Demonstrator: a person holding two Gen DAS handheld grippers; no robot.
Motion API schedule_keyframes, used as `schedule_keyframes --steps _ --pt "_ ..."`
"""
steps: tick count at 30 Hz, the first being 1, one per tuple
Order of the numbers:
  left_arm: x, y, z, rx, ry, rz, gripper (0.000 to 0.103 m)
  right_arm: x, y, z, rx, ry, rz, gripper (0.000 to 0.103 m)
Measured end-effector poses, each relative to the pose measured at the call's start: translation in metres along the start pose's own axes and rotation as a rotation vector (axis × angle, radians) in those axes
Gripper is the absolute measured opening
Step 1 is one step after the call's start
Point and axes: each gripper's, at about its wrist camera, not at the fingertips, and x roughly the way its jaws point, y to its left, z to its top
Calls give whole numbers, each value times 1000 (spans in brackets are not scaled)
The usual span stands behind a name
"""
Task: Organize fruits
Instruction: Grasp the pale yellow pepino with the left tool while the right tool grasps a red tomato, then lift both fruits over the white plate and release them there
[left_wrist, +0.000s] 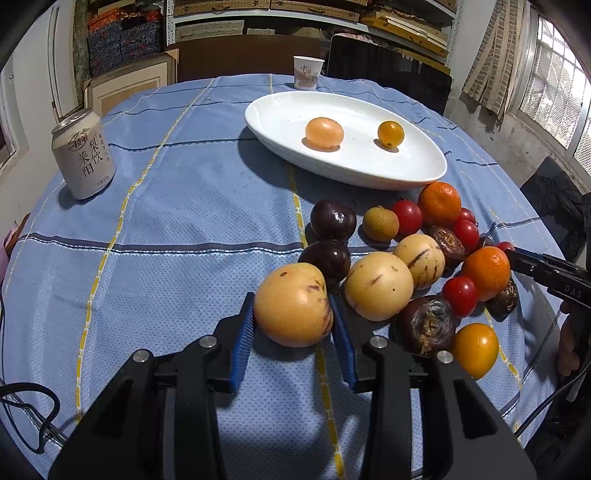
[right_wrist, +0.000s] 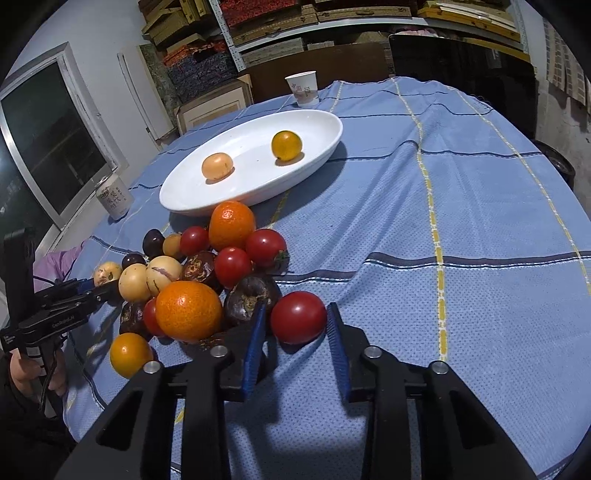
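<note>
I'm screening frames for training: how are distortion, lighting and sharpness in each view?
Left wrist view: strong fisheye bending, dark corners, daylight from right-hand windows, soft shadows under the white dish and pale yellow fruit between the left gripper; sharp. Right wrist view: same bending, table dimmer, red tomato between the right gripper crisp.

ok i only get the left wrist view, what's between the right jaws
Observer: A round red cherry tomato sits between the right gripper's jaws, resting on the blue checked tablecloth.
Operator: is it clamped
Observer: Can't tell; both blue pads stand close against its sides.
Operator: anything crowding it
Observer: A dark brown wrinkled fruit sits just outside the left pad.
</note>
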Motion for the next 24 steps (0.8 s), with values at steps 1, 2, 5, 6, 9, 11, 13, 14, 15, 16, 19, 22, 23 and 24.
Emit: schedule_keyframes --steps 1,2,5,6,9,11,13,14,15,16,19,22,23,24 --pt "0 0 0 0 0 1 38 -1 1 0 -7 -1 -6 31" --pt "0 0 0 0 0 0 38 -1 3 -1 -19 -2 -16 31" --pt "1 1 0 0 2 1 38 -1 10 -3 -68 4 -69 31" --pt "1 0 0 0 2 1 38 -2 13 -3 -85 6 -85 33" --pt "1 0 1 -1 3 1 38 -9 26 -4 -170 -10 -153 33" --pt "1 1 0 1 5 1 38 -10 31 -4 -220 -3 -164 33" --pt "1 1 0 1 5 0 38 -6 29 -2 -243 21 -165 33" --pt "1 1 0 1 5 1 38 -3 27 -1 -246 35 -162 33" --pt "1 1 0 0 4 0 38 0 25 0 -246 48 -144 32" --pt "1 1 1 -1 3 0 38 3 23 0 -246 52 -136 32" --pt "1 1 0 -1 6 0 38 2 20 1 -237 48 -121 31" --pt "1 0 0 0 7 0 38 -1 21 -1 -221 35 -129 31" --pt "1 0 0 0 7 0 38 -3 21 -1 -217 24 -132 30" --pt "1 0 0 -1 5 0 38 -5 21 0 -216 16 -134 30"
